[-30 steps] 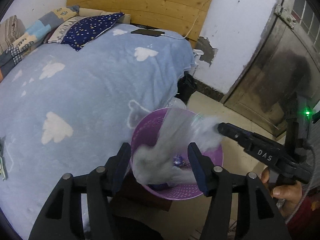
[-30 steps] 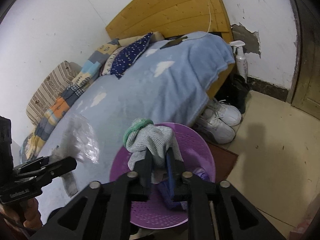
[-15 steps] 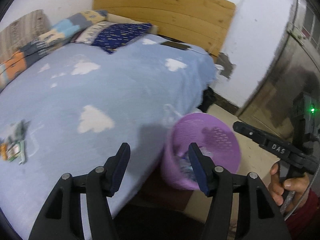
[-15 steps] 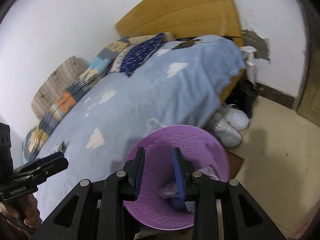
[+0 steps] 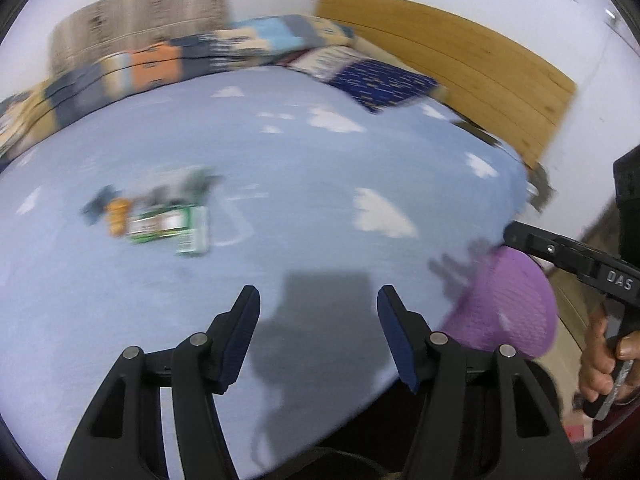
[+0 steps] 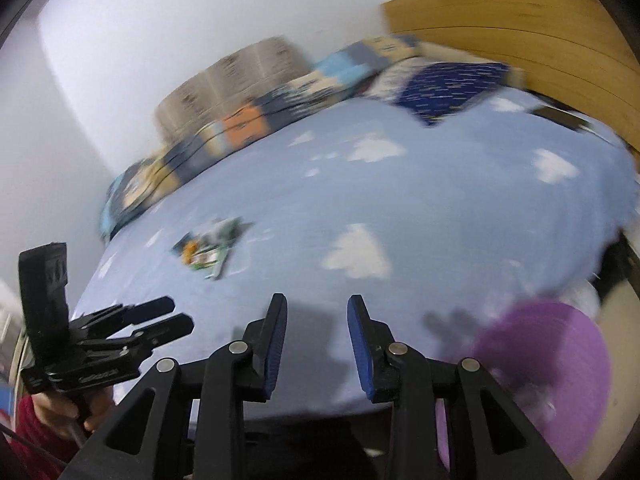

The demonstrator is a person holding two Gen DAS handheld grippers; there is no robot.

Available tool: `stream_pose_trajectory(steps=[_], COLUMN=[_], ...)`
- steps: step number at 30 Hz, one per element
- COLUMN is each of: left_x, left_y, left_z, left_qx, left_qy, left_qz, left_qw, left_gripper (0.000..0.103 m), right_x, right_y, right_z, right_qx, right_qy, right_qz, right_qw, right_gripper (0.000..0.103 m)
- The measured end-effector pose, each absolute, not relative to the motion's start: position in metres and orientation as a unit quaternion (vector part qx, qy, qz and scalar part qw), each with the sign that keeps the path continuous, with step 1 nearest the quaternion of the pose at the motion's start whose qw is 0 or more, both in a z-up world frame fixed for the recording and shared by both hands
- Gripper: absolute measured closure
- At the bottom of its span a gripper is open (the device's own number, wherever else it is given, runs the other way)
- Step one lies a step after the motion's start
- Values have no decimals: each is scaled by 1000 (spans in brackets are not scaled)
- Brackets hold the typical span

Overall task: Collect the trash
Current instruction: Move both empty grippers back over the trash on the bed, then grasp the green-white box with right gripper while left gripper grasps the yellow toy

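A small heap of wrappers (image 5: pixel 160 216), green, white and orange, lies on the blue cloud-print bedspread (image 5: pixel 304 176); it also shows in the right wrist view (image 6: pixel 210 250). The purple trash basket (image 5: pixel 508 304) stands beside the bed at the right, also seen in the right wrist view (image 6: pixel 560 364). My left gripper (image 5: pixel 318 304) is open and empty over the bed edge, well short of the wrappers. My right gripper (image 6: pixel 317 311) is open and empty, left of the basket. Both views are motion-blurred.
Pillows and a folded patchwork quilt (image 5: pixel 224 52) lie along the far side of the bed. A wooden headboard (image 5: pixel 460 56) stands at the right. A dark phone (image 6: pixel 564 118) lies near the headboard. White walls are behind.
Both grippers have let go of their trash into the basket, opened, and swung left from the basket toward the bed and the wrappers.
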State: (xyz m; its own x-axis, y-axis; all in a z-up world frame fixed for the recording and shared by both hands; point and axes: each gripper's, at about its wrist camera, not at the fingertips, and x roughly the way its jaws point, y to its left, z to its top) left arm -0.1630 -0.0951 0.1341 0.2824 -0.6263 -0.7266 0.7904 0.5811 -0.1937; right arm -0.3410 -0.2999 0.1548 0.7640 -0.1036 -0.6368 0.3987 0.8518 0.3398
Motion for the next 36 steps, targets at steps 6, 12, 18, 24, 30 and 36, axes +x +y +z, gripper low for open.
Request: stream_pose_trajectory(steps=[6,12,18,24,30,36], left_x=[-81,-19,6,24,47,57], left_y=[-31,13,31,25,22,-2], left_z=[120,91,88,85,77,71], left_qx=[58,-16,-42,-35,-47,-34], left_qy=[413,450,455,452,462,465], left_qz=[-345,-261,-241,-250,-261,-286], left_qw=[841,854,856,856,846,837], left_gripper=[43,43,43,43,43,43], right_x=[-240,-126,-36,21,22,-16], right_y=[-263,-224,-205,-219,-216,-175], right_z=[145,118,97,68,45,38], right_qx=[207,158,102,109,132,62], right_qy=[372,427,437,449,480,517], right_qz=[-49,37,61,46,104,168], right_qw=[903,890,892,886,861,837], right_gripper=[69,69,69,69,69,69])
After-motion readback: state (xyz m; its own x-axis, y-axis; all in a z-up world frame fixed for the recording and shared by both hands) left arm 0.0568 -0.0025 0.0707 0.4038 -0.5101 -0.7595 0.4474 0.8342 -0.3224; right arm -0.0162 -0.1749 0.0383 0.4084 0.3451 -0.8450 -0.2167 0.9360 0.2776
